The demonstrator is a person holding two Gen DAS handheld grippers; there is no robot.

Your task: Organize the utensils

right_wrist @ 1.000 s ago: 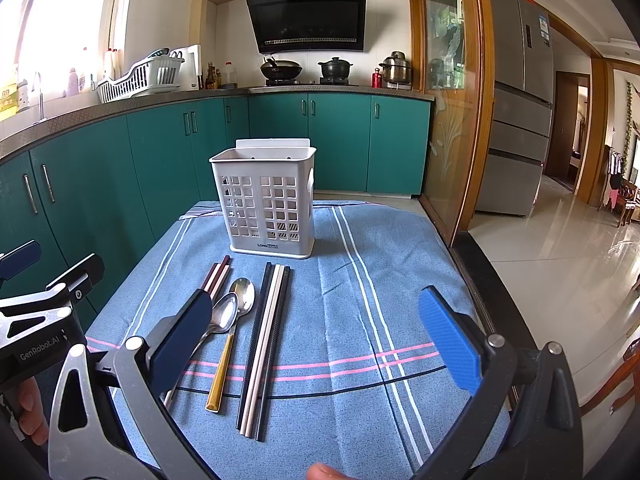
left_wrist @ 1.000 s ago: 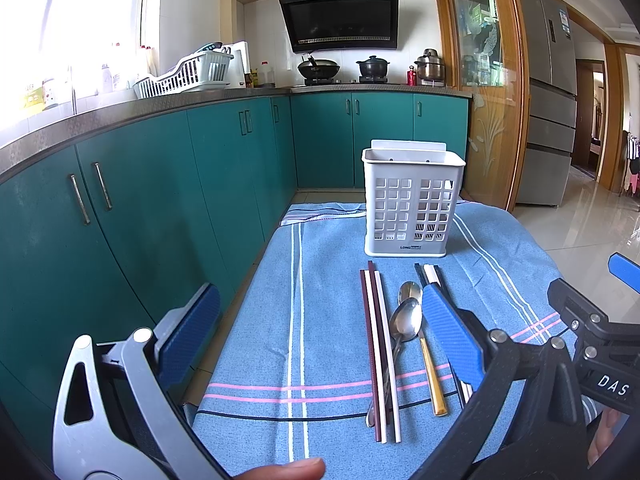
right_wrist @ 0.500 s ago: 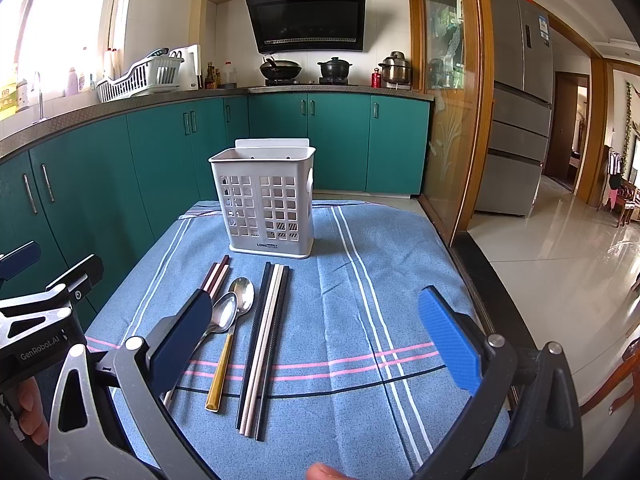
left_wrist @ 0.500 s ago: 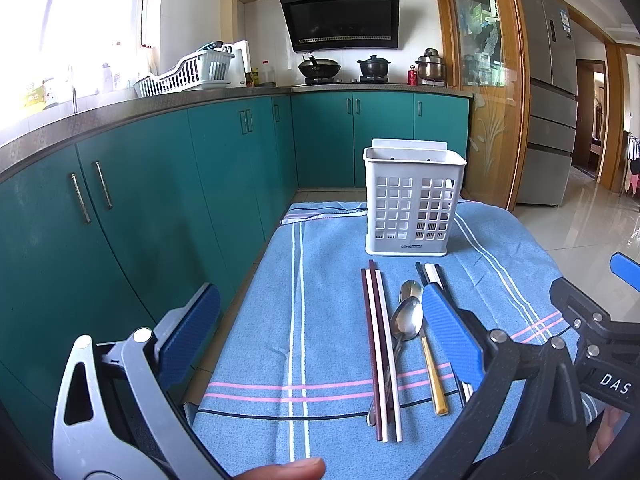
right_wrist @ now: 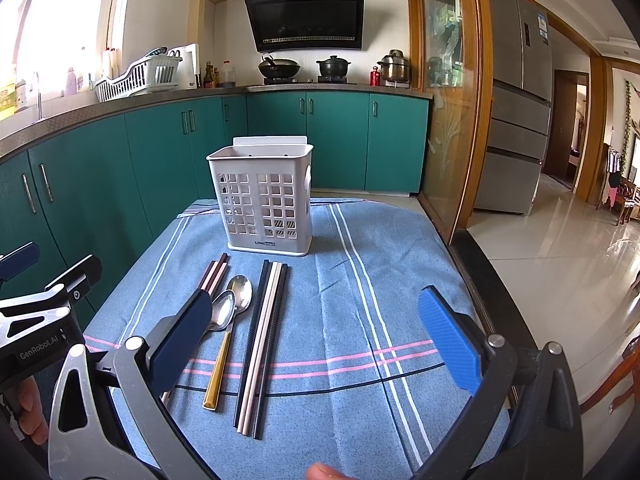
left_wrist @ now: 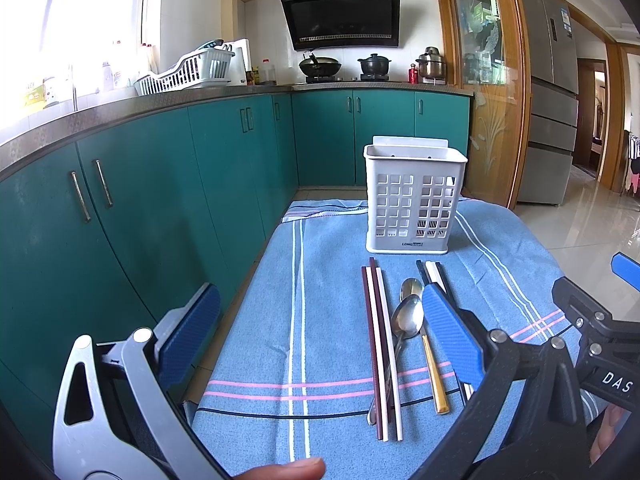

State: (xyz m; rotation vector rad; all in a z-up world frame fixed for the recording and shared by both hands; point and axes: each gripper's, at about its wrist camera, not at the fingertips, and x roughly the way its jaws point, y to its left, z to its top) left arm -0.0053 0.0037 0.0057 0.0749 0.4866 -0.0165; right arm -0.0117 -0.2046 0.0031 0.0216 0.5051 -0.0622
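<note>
A white slotted utensil holder (left_wrist: 414,202) (right_wrist: 266,200) stands upright at the far end of the blue cloth. In front of it lie dark red and white chopsticks (left_wrist: 380,352) (right_wrist: 216,274), two spoons, one silver (left_wrist: 407,318) (right_wrist: 223,314) and one gold-handled (left_wrist: 432,368) (right_wrist: 218,368), and black and white chopsticks (right_wrist: 262,344) (left_wrist: 434,272). My left gripper (left_wrist: 320,336) is open and empty above the cloth's near left. My right gripper (right_wrist: 316,340) is open and empty above the near end, over the black chopsticks.
The blue striped cloth (right_wrist: 380,280) (left_wrist: 320,280) covers a small table. Teal cabinets (left_wrist: 140,208) run along the left close to the table edge. A wood-framed glass door (right_wrist: 452,120) stands at the right. Tiled floor (right_wrist: 560,260) lies beyond.
</note>
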